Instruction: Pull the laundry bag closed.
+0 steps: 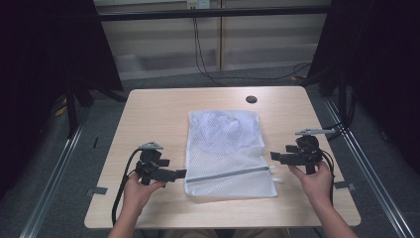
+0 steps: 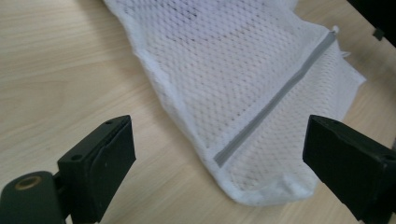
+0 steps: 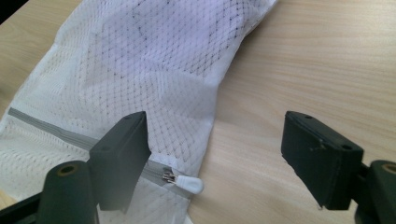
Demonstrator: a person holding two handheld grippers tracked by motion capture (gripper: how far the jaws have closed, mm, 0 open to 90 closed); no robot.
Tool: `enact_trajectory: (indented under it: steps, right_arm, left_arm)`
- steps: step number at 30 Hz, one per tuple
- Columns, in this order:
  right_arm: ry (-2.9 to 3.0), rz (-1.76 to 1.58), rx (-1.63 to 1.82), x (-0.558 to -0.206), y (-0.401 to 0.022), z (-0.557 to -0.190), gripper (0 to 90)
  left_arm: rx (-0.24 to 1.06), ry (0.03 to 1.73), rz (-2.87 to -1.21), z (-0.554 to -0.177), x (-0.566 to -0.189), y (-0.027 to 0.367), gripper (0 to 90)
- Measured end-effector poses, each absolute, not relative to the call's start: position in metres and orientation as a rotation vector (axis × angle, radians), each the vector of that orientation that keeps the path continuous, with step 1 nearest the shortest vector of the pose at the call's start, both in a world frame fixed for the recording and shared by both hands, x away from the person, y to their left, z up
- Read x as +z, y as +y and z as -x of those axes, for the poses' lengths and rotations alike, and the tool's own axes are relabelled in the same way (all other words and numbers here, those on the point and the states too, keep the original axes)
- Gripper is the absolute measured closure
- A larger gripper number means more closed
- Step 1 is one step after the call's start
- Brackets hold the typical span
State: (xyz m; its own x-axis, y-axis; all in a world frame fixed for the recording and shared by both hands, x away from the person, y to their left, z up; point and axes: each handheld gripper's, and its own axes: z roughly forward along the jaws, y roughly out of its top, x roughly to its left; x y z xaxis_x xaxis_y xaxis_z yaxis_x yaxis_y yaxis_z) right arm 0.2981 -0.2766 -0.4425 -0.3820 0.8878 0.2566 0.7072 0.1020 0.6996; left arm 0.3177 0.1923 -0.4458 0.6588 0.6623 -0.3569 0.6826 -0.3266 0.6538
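1. While I watch from my remote station, the white mesh bag [image 1: 225,153] lies flat near the middle of the table [image 1: 148,114], its closed end toward the far edge and its zipped end toward the person.
2. A grey zip [image 1: 229,174] runs across the bag close to its near edge, slanting slightly up toward the right, and it looks closed along its whole length.
3. The zip's white pull tab [image 3: 190,184] sits at the right-hand end, lying on the wood just off the bag's edge.
4. Something bulky and pale fills the far half of the bag, dim through the mesh; I cannot tell what it is.
5. My left gripper [image 1: 179,173] hovers just beside the bag's near-left corner, jaws spread wide and holding nothing; in the left gripper view [image 2: 219,172] the corner of the bag and the zip's left end lie between the jaws but apart from them.
6. My right gripper [image 1: 273,155] sits just off the bag's right edge, jaws also wide apart and empty; in the right gripper view [image 3: 215,163] the pull tab lies just beside the left jaw, untouched.
7. A small dark disc [image 1: 251,99] rests on the table beyond the bag, near the far edge.
8. Dark curtains flank the table on both sides.
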Motion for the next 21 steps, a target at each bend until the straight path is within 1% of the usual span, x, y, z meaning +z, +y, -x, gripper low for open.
enact_trajectory:
  steps: [5, 16, 21]
  right_arm:
    - [2.149, -1.575, 1.139, -0.444, -0.280, -0.296, 16.5]
    - [2.108, -1.567, 1.171, -0.446, -0.290, -0.288, 15.6]
    - [2.115, -1.556, 1.170, -0.448, -0.292, -0.288, 13.1]
  left_arm:
    - [-0.013, 1.039, -2.049, -0.319, -0.446, 0.200, 7.5]
    - [0.029, 1.059, -2.032, -0.321, -0.446, 0.214, 7.3]
    - [0.035, 1.054, -2.039, -0.322, -0.448, 0.217, 6.9]
